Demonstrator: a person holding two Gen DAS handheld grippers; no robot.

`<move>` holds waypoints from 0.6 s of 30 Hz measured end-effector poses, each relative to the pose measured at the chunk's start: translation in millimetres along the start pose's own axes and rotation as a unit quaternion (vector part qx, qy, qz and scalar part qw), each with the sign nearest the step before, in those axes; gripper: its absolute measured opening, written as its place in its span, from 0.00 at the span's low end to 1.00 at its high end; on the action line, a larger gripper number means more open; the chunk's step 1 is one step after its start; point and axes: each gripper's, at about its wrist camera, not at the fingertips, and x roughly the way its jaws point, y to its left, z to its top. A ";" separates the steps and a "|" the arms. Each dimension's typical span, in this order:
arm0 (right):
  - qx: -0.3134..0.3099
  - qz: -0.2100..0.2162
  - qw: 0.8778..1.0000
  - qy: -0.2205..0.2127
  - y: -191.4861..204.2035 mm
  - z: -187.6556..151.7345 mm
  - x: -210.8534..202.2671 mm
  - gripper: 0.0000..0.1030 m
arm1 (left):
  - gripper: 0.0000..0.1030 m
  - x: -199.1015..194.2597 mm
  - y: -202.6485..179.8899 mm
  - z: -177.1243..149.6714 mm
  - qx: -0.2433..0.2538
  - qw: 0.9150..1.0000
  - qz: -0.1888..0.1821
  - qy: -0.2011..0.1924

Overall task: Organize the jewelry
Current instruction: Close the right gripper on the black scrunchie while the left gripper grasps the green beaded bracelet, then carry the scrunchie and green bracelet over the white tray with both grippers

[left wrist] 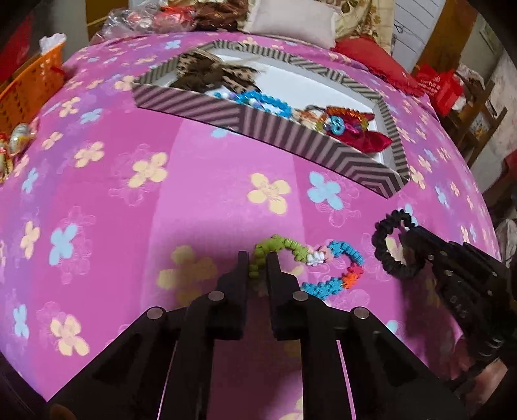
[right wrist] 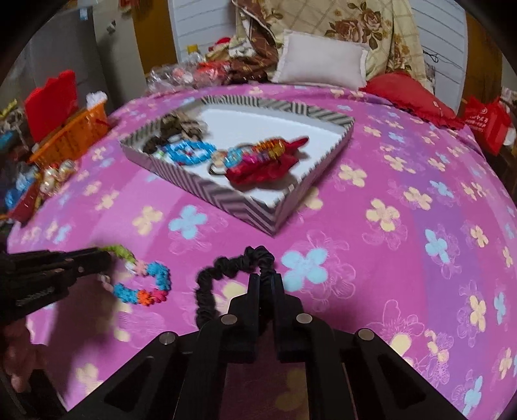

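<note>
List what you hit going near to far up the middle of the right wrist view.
Right gripper shut on the black scrunchie → bare stretch of pink flowered bedspread → striped tray holding jewelry → white pillow → floral bedding at the wall.

Pink flowered bedspread [right wrist: 371,245]; on it striped tray [right wrist: 206,189], orange basket [right wrist: 74,135], white pillow [right wrist: 320,61]

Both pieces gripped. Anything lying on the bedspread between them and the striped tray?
Nothing visible. Bare bedspread separates the black scrunchie and beaded bracelet from the striped tray; only its near wall must be cleared.
</note>
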 end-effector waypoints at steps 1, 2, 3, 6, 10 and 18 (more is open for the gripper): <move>-0.001 0.002 1.000 -0.009 1.4 3.0 -6.2 0.06 | 0.09 -4.3 0.8 0.2 -0.001 1.000 0.002 -0.005; 0.000 0.003 1.000 -0.014 2.9 5.8 -10.3 0.06 | 0.09 -9.0 1.7 0.8 -0.001 1.000 0.002 -0.010; 0.001 0.006 1.000 -0.020 4.0 8.5 -15.1 0.06 | 0.09 -14.3 2.8 2.0 -0.003 1.000 0.000 -0.015; 0.002 0.019 0.999 -0.035 8.0 15.3 -28.3 0.06 | 0.09 -28.3 4.1 7.8 -0.002 1.000 -0.002 -0.029; -0.014 0.020 0.998 -0.050 18.7 22.5 -44.4 0.06 | 0.09 -45.1 0.7 15.2 0.007 0.999 0.003 -0.044; -0.025 0.021 0.997 -0.064 24.0 35.6 -59.4 0.06 | 0.09 -70.2 -5.5 28.9 0.027 0.997 0.028 -0.072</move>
